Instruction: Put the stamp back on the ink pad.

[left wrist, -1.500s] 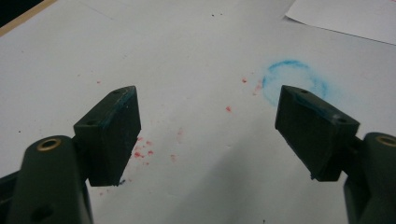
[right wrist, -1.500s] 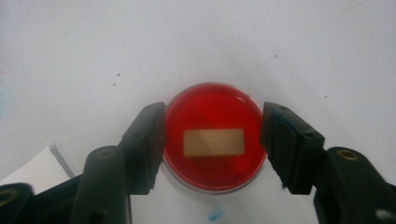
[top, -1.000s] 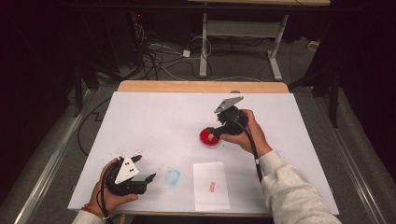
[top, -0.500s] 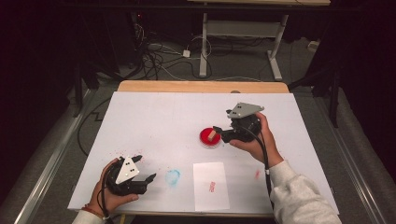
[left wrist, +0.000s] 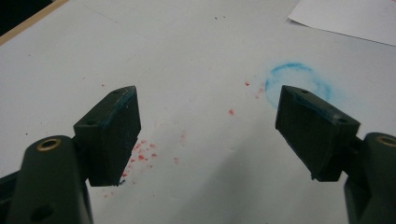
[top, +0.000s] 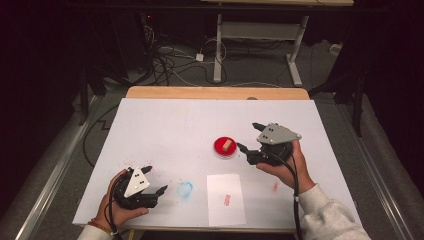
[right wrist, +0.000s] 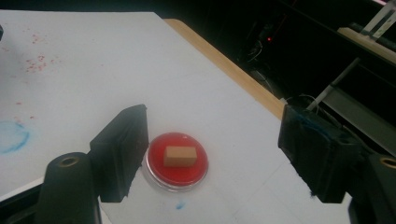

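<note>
Item: red dish (top: 225, 147), mid-table, small tan block (top: 228, 145) resting on its pad.

Risk: your right gripper (top: 248, 136), just right of the dish, could clip the rim and slide the dish, or tip the block, if you close from this height. Ink may smear onto the paper sheet (top: 226, 198) nearer you than the dish.

Right gripper: jaws wide apart, holding nothing, touching nothing.

Left gripper (top: 154, 181): well left of the dish and nearer you, jaws wide, empty, beside a blue ring mark (top: 185, 189).
</note>
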`<state>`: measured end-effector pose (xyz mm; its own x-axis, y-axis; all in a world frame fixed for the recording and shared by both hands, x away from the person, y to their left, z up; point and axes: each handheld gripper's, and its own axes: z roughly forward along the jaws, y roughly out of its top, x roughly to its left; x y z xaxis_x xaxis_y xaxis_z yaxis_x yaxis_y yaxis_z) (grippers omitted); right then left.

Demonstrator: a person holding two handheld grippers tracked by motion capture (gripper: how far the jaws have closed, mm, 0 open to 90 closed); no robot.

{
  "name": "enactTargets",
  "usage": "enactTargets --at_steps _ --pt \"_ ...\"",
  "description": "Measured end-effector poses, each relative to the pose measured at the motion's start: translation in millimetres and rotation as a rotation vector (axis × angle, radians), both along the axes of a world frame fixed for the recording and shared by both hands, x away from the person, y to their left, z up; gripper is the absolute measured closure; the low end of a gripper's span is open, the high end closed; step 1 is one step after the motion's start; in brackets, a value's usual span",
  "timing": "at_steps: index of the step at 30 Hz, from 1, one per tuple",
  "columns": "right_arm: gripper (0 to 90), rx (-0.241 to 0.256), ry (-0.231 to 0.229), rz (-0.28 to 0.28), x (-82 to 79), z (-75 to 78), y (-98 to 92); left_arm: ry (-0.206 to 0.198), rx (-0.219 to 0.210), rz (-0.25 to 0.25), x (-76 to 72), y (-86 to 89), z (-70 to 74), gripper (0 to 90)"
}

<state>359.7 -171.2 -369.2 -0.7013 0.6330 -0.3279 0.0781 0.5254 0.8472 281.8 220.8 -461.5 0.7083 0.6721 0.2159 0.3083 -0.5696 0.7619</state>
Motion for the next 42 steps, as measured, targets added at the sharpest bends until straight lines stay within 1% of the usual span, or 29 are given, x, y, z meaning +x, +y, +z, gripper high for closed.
enactTargets --at_steps 3,7,8,10,12,14,18,22,24,27,33,38,42 --pt "22.2 0.004 -0.011 -0.005 -5.8 -3.5 -4.5 -0.002 -0.003 -0.001 -0.6 0.3 0.1 21.6" --pt "21.4 0.018 -0.028 -0.016 -11.9 -8.0 -11.2 -0.002 0.006 -0.003 -0.6 0.7 0.2 21.6" --pt "21.5 0.019 -0.024 -0.019 -13.2 -9.5 -12.7 -0.003 0.007 -0.003 -0.8 0.7 0.4 21.6" --pt "21.6 0.009 -0.036 -0.023 -15.9 -11.8 -16.2 -0.004 0.007 -0.004 -1.0 1.2 0.9 21.6" --pt "21.7 0.020 -0.032 -0.022 -18.1 -13.6 -20.6 -0.005 0.007 -0.003 -1.0 1.5 1.0 21.6" --pt "21.7 0.025 -0.040 -0.036 -20.7 -15.8 -24.5 -0.004 0.007 -0.003 -0.7 1.5 0.9 21.6" --pt "21.8 0.030 -0.049 -0.045 -25.8 -19.8 -33.3 -0.004 0.008 -0.006 -0.8 0.8 0.4 21.6" --pt "22.1 0.032 -0.046 -0.062 -31.2 -24.0 -42.7 -0.003 0.006 -0.005 -0.7 0.7 0.6 21.6" --pt "22.2 0.032 -0.053 -0.069 -33.9 -25.9 -47.8 -0.004 0.010 -0.005 -0.7 0.4 0.6 21.5" --pt "22.2 0.039 -0.048 -0.081 -37.9 -29.0 -54.3 -0.004 0.008 -0.004 -0.5 0.1 0.8 21.5" --pt "22.2 0.035 -0.050 -0.104 -43.6 -34.4 -64.3 -0.001 0.009 -0.005 0.0 -0.2 0.7 21.5" --pt "21.9 0.048 -0.048 -0.115 -48.4 -39.8 -72.9 -0.008 0.008 -0.001 0.3 0.1 1.1 21.2" --pt "22.0 0.040 -0.046 -0.128 -52.3 -45.0 -79.3 -0.014 0.004 0.003 0.1 0.1 2.1 21.1"
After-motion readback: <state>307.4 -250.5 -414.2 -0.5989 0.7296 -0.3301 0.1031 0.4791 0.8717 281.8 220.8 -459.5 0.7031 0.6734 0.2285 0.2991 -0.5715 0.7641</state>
